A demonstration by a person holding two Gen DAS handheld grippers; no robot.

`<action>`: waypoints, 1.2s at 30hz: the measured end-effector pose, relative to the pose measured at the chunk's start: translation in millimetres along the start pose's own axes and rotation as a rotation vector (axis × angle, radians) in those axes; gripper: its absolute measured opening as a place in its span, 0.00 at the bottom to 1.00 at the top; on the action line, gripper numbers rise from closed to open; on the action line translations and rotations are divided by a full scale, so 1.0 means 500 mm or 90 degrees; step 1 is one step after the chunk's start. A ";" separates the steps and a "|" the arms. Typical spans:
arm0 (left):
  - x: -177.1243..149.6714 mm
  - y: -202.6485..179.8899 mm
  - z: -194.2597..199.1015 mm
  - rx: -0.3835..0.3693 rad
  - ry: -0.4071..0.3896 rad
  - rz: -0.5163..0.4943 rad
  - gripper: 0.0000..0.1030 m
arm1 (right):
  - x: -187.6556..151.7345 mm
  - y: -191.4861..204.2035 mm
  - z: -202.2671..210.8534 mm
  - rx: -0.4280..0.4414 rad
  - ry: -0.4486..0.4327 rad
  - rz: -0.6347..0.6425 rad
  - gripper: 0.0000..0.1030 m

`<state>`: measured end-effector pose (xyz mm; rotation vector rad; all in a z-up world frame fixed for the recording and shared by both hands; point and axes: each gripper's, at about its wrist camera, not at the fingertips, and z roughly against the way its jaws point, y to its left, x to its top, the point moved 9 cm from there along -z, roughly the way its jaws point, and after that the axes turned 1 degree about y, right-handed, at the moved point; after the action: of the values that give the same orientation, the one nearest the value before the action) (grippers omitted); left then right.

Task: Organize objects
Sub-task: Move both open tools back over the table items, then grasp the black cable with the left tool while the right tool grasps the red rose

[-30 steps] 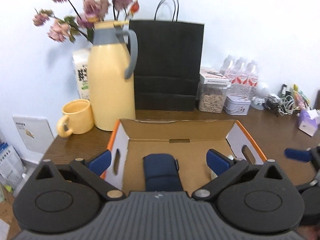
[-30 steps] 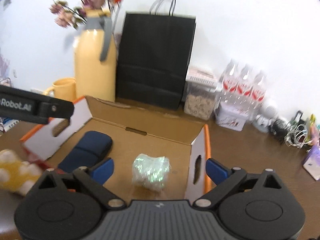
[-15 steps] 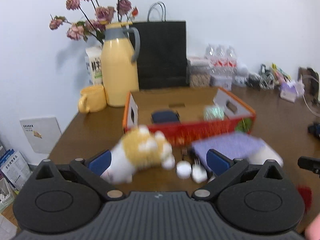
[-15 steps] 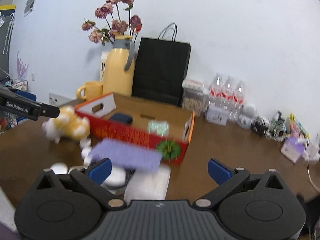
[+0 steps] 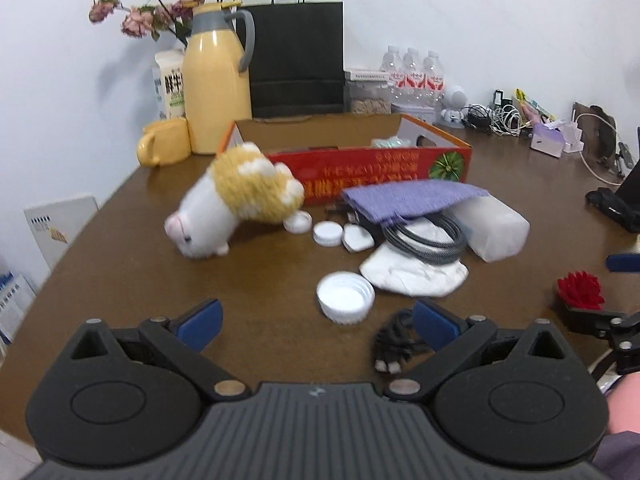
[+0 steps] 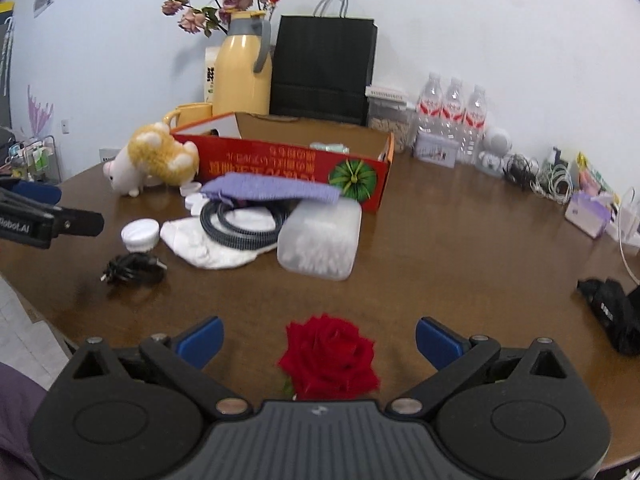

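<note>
A red cardboard box (image 5: 384,168) (image 6: 288,168) stands open-topped mid-table, a pale green bundle (image 6: 329,146) inside. In front of it lie a plush toy (image 5: 236,200) (image 6: 156,158), a purple cloth (image 5: 412,196) (image 6: 272,188), a coiled cable (image 5: 424,236) (image 6: 236,224), a clear tub (image 5: 492,228) (image 6: 320,240), white lids (image 5: 346,296) (image 6: 139,233), a black cord (image 5: 394,346) (image 6: 132,268). A red rose (image 6: 330,362) (image 5: 580,289) lies between the spread fingers of my open right gripper (image 6: 319,338). My left gripper (image 5: 318,322) is open, empty, above the table's near edge.
A yellow jug (image 5: 218,88), yellow mug (image 5: 164,142), black paper bag (image 5: 298,48), water bottles (image 6: 452,116) and tangled cables (image 6: 536,176) line the back wall. A black pouch (image 6: 612,312) lies at the right. The table edge (image 6: 36,300) curves near left.
Both grippers have pulled back from over the box to the table's near side. The clutter in front of the box and the rose came into view.
</note>
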<state>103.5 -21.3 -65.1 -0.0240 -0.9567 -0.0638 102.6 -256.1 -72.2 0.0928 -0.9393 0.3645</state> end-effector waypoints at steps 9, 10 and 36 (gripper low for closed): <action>-0.019 -0.019 -0.015 -0.019 0.021 0.004 1.00 | -0.040 -0.015 -0.032 -0.002 0.014 -0.075 0.87; -0.021 -0.022 -0.017 -0.019 0.024 0.001 1.00 | -0.040 -0.014 -0.033 0.000 0.013 -0.075 0.87; -0.034 -0.098 -0.076 -0.045 0.055 -0.020 0.67 | 0.021 0.035 -0.036 0.043 -0.051 -0.046 0.37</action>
<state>121.5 -71.3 -101.4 -0.0715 -0.8674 -0.1269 115.9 -232.8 -75.8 0.2043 -1.0004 0.3271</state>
